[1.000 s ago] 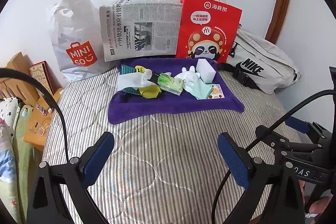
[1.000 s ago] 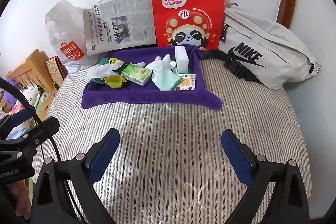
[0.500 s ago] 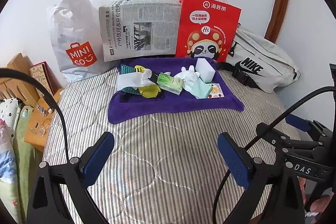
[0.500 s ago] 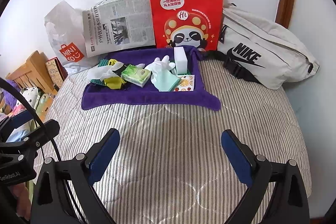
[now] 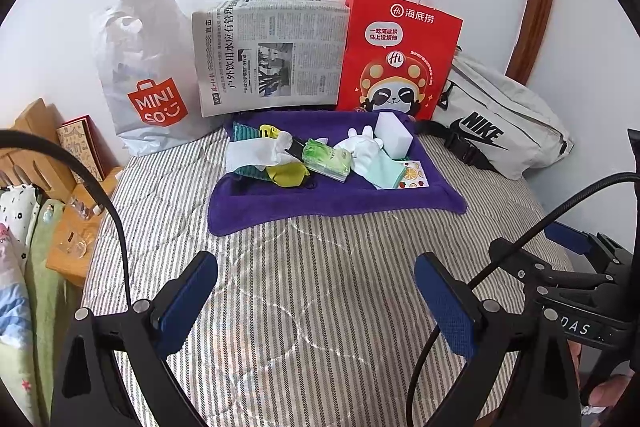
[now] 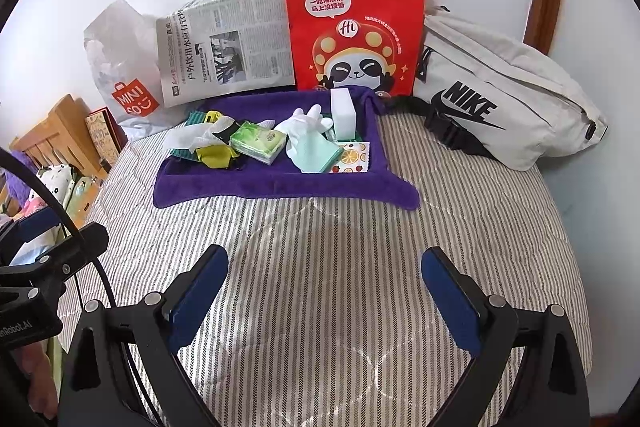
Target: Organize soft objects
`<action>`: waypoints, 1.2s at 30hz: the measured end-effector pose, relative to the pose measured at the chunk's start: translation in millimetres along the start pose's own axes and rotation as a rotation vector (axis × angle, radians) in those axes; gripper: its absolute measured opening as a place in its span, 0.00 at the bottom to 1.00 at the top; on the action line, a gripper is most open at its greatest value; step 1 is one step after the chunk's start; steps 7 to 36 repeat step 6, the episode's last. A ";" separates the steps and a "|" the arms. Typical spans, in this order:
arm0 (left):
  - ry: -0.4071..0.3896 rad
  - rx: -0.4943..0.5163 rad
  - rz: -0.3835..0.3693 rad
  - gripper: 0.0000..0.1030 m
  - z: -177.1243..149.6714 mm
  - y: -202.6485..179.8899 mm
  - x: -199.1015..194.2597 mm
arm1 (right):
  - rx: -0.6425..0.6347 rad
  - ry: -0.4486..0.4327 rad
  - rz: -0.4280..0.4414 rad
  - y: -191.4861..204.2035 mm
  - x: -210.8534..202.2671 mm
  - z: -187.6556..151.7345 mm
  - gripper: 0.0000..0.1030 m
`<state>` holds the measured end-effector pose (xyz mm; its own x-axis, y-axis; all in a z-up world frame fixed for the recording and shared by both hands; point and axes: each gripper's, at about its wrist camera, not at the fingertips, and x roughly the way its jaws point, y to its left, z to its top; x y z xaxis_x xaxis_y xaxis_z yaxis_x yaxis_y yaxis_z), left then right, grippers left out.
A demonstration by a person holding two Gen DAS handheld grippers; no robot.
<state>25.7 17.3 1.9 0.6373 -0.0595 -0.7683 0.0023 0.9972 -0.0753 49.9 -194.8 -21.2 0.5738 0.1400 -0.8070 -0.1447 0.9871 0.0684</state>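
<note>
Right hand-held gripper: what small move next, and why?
Probably ease the right hand-held gripper forward toward the white sponge block. It is open and empty over bare striped quilt, short of the purple towel, and the block stands upright on the towel's nearer right side.

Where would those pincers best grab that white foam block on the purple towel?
Probably across the white foam block's two broad flat faces, near its top. It stands upright on the purple towel, clear above the white glove beside it, so coming from above with the open right gripper avoids the clutter.
</note>
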 end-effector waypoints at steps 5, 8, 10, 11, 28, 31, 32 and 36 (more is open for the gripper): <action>0.001 0.000 0.001 0.97 0.2 1.0 0.5 | -0.004 0.000 0.002 1.4 -0.5 0.0 0.94; -0.001 0.001 0.002 0.97 -0.4 1.4 1.3 | -0.005 -0.001 0.003 2.0 -0.8 0.1 0.94; -0.001 0.001 0.002 0.97 -0.4 1.4 1.3 | -0.005 -0.001 0.003 2.0 -0.8 0.1 0.94; -0.001 0.001 0.002 0.97 -0.4 1.4 1.3 | -0.005 -0.001 0.003 2.0 -0.8 0.1 0.94; -0.001 0.001 0.002 0.97 -0.4 1.4 1.3 | -0.005 -0.001 0.003 2.0 -0.8 0.1 0.94; -0.001 0.001 0.002 0.97 -0.4 1.4 1.3 | -0.005 -0.001 0.003 2.0 -0.8 0.1 0.94; -0.001 0.001 0.002 0.97 -0.4 1.4 1.3 | -0.005 -0.001 0.003 2.0 -0.8 0.1 0.94; -0.001 0.001 0.002 0.97 -0.4 1.4 1.3 | -0.005 -0.001 0.003 2.0 -0.8 0.1 0.94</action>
